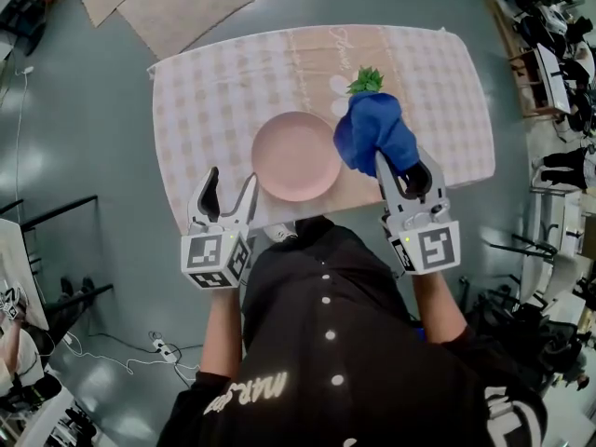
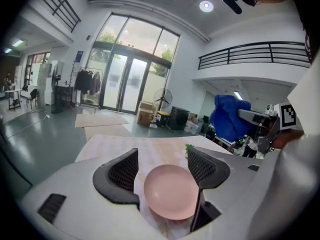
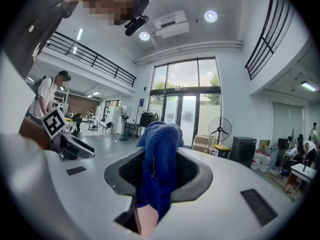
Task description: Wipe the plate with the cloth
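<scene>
A round pink plate (image 1: pixel 296 156) lies on the checked tablecloth near the table's front edge. My left gripper (image 1: pixel 223 192) hangs open just left of it, off the table's front; between its jaws the plate (image 2: pixel 172 192) shows, untouched. My right gripper (image 1: pixel 404 171) is shut on a blue cloth (image 1: pixel 374 133), held up to the right of the plate and above the table. That cloth (image 3: pixel 159 169) bunches between the jaws and droops down, filling the right gripper view. From the left gripper view the cloth (image 2: pixel 228 117) is seen raised in the air.
A small green plant-like thing (image 1: pixel 366 81) sits on the table (image 1: pixel 214 82) just behind the cloth. Two brown mats (image 1: pixel 177 3) lie on the floor beyond the table. Cluttered chairs and gear (image 1: pixel 559 73) stand at the right; a black rack (image 1: pixel 56 250) is at the left.
</scene>
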Demonstrator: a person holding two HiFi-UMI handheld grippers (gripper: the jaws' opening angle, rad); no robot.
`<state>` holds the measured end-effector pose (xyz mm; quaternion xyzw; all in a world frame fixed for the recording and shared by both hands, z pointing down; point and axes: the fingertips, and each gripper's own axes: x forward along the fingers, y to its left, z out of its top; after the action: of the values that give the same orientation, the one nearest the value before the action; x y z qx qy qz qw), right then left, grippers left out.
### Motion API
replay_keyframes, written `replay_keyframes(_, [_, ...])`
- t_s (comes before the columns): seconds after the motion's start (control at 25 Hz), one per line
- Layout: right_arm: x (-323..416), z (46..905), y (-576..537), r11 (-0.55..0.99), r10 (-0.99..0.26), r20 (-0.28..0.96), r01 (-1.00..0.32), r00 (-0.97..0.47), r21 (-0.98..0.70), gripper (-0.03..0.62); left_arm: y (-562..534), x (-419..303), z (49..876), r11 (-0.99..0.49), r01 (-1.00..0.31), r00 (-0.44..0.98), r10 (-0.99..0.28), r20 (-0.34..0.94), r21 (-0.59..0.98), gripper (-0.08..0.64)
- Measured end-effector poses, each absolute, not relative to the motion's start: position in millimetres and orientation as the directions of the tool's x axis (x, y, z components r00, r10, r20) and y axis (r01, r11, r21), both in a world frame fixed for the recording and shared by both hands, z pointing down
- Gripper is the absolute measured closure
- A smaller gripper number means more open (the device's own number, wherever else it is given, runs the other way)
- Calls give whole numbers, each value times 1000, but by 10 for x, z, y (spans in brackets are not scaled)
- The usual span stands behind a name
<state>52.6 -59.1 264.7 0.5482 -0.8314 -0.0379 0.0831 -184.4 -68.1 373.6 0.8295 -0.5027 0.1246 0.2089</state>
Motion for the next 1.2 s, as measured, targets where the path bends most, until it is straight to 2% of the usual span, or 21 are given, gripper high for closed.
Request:
replay_keyframes(0.36, [515,2894,-1027,489,-871,134,-858,-472,159,477,-912,-1747,4003,-356,-909,417,-757,503,217,247])
replay_keyframes(1.0, [136,3679,-1473,660,-751,196,-720,-631,214,477,-1051,-1689,5090,-281,-926,375,-645,666,250,273])
replay_keyframes(1.2, [24,4240,-1453,764,-644,425,-567,-636,310,477,-1045,-1701,5484,-258,-936,349,-603,718,238,293])
